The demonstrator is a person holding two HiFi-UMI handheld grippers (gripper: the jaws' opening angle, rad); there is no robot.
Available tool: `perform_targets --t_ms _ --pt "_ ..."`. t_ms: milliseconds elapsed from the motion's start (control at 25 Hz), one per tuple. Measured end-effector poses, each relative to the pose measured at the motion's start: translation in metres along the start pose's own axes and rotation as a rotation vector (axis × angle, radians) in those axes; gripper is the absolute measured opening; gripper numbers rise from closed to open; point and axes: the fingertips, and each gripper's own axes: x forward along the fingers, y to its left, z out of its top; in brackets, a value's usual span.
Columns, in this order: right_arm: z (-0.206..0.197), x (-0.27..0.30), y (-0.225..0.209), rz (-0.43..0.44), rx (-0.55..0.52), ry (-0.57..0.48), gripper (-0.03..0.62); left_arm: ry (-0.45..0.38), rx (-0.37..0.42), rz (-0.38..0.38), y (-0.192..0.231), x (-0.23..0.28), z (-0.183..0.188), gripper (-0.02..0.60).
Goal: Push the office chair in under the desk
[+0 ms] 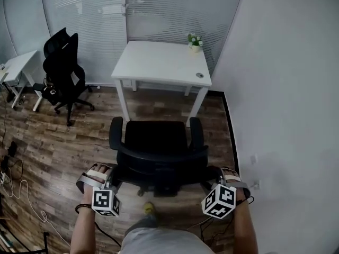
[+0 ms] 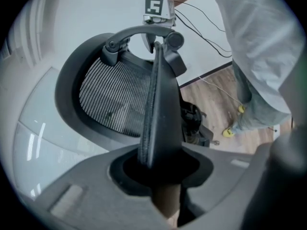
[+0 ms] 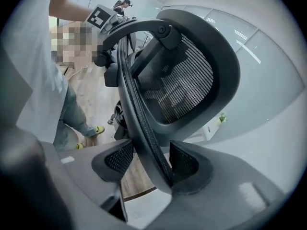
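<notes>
A black mesh-backed office chair stands on the wood floor in front of the white desk, its seat facing the desk and outside it. My left gripper is at the left edge of the backrest and my right gripper at the right edge. In the left gripper view the backrest rim fills the gap of my left gripper, whose jaws are closed on it. In the right gripper view the rim runs between the jaws of my right gripper and touches both pads.
A small potted plant and a round grommet sit on the desk. The white wall runs close on the right. A second black chair and another white table stand at the left. Cables lie on the floor.
</notes>
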Motion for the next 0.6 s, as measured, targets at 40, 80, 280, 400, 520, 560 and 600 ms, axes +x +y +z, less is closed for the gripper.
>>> perform_targets --t_ms 40,80,280,400,520,560,600 --pt "0.005 0.004 -0.005 -0.007 0.004 -0.002 0.238 -0.005 0.004 0.002 0.007 0.005 -0.005 0.114" --pt "0.009 0.009 -0.01 -0.017 0.008 -0.007 0.238 -0.008 0.007 0.004 0.012 0.01 -0.009 0.114" --pt "0.027 0.03 -0.033 -0.029 0.031 -0.013 0.239 -0.02 0.026 -0.001 0.042 0.032 -0.03 0.114" --pt "0.036 0.04 -0.047 -0.035 0.03 -0.018 0.24 -0.026 0.031 -0.003 0.057 0.043 -0.039 0.114" --pt "0.044 0.052 -0.065 -0.03 0.035 -0.01 0.239 -0.029 0.03 -0.003 0.075 0.055 -0.047 0.114" --pt "0.046 0.055 -0.07 -0.029 0.034 -0.011 0.24 -0.031 0.03 -0.004 0.079 0.059 -0.049 0.114" --pt "0.047 0.058 -0.076 -0.03 0.031 -0.014 0.241 -0.034 0.03 -0.003 0.084 0.064 -0.049 0.114"
